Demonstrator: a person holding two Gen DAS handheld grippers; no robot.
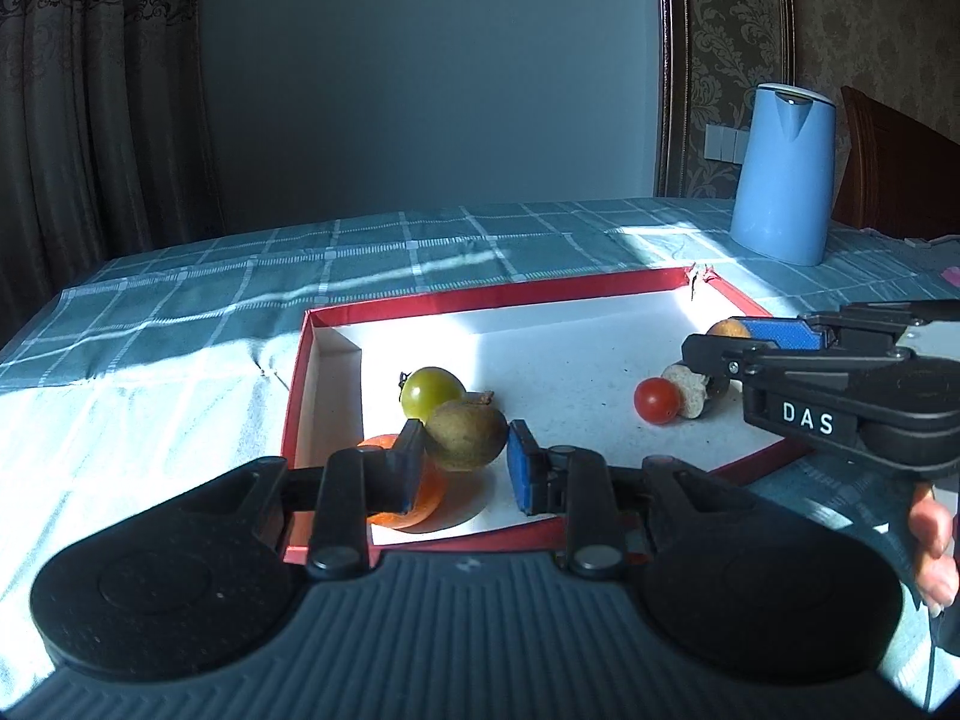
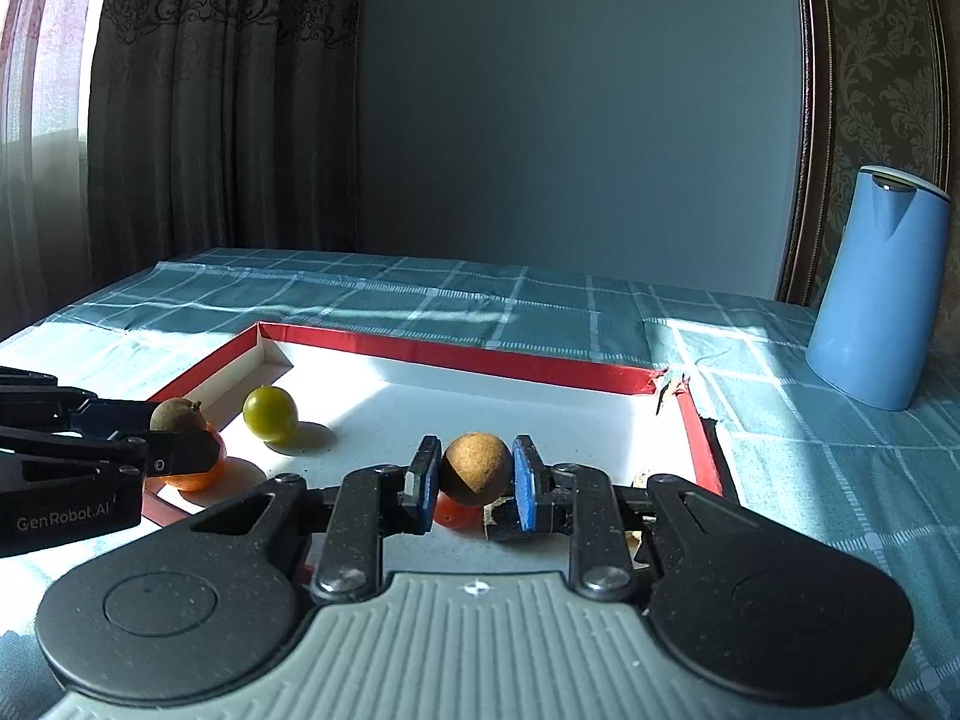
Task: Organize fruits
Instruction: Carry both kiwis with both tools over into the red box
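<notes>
Our right gripper (image 2: 474,474) clenches a tan round fruit (image 2: 477,468) – a red tomato (image 2: 456,516) sits just beneath. Our left gripper (image 1: 465,456) brackets a brownish-green fruit (image 1: 468,435) – whether it grips, we cannot tell.

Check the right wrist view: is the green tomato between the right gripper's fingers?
No: the right gripper is shut on a brown round fruit; the green tomato sits apart in the red box.

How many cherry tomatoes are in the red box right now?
2. The green tomato sits near the box's far-left corner, beside the brown fruit. The red tomato lies at the right, under the right gripper. Others may be hidden behind grippers.
</notes>
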